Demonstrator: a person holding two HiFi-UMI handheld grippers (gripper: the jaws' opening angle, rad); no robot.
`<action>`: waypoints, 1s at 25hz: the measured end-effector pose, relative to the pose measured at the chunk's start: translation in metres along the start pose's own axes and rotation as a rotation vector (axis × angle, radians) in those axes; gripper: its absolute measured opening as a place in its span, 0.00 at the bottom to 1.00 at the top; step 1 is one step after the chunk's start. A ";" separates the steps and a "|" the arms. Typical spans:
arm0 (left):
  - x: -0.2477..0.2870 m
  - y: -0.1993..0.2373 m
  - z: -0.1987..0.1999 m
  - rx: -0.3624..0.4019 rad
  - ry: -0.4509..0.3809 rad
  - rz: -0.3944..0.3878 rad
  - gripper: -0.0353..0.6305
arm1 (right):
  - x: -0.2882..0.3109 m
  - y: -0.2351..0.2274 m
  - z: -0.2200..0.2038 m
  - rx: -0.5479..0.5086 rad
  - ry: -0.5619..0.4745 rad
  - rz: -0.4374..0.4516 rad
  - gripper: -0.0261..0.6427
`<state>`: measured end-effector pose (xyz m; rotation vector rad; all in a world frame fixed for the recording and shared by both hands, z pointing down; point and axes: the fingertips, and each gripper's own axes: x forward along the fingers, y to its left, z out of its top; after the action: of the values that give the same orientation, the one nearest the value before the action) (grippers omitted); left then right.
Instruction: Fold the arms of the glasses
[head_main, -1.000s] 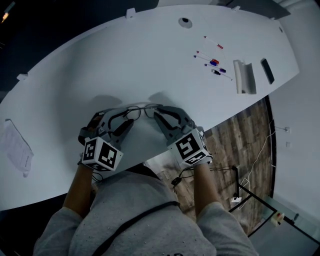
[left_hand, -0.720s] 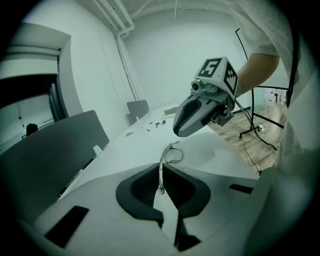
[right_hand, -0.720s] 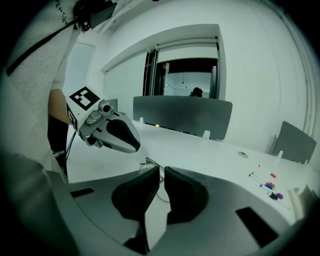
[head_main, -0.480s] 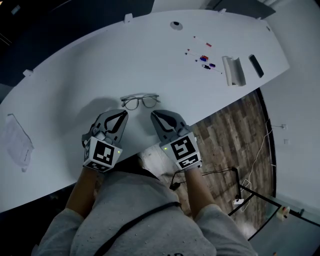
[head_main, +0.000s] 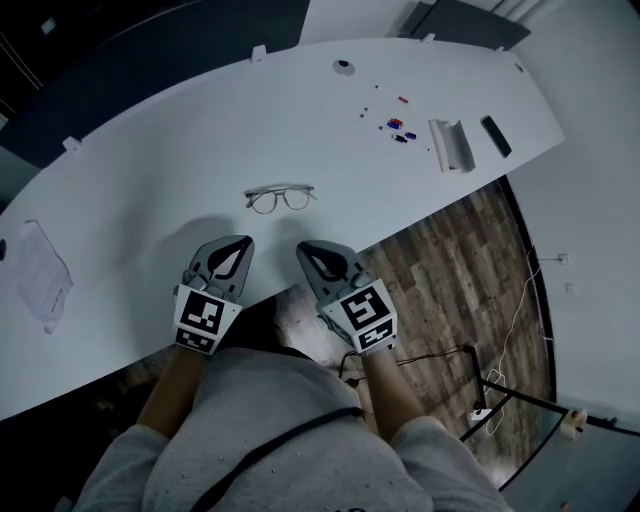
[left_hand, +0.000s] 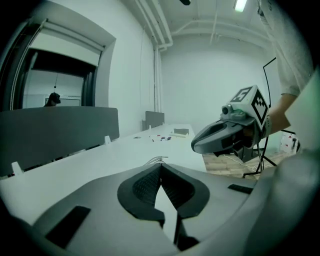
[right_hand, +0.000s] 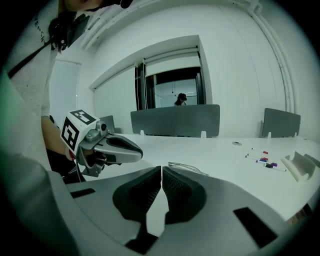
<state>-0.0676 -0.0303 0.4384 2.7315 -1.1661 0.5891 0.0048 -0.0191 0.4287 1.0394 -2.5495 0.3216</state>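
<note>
Left hand-held gripper (head_main: 238, 243) and right hand-held gripper (head_main: 306, 248) had backed off the glasses (head_main: 281, 198) — both pressed together, empty — best kept clear of them.

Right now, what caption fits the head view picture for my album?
Glasses lie on the white table, just beyond the left gripper and right gripper, both shut and empty.

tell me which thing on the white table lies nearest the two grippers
The thin-rimmed glasses, just ahead of the left gripper and right gripper; the coloured markers, white tray and paper sheet lie farther off.
</note>
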 end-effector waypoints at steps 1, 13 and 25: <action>-0.003 -0.002 0.002 -0.010 -0.009 0.004 0.08 | -0.003 0.004 0.001 0.006 -0.008 0.003 0.08; -0.037 -0.038 0.007 -0.032 -0.040 0.021 0.08 | -0.030 0.045 -0.001 0.008 -0.042 0.040 0.07; -0.071 -0.053 0.024 -0.037 -0.134 0.094 0.08 | -0.060 0.068 0.012 0.009 -0.132 0.052 0.07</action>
<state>-0.0672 0.0484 0.3912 2.7339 -1.3279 0.3956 -0.0065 0.0617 0.3885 1.0310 -2.6987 0.2869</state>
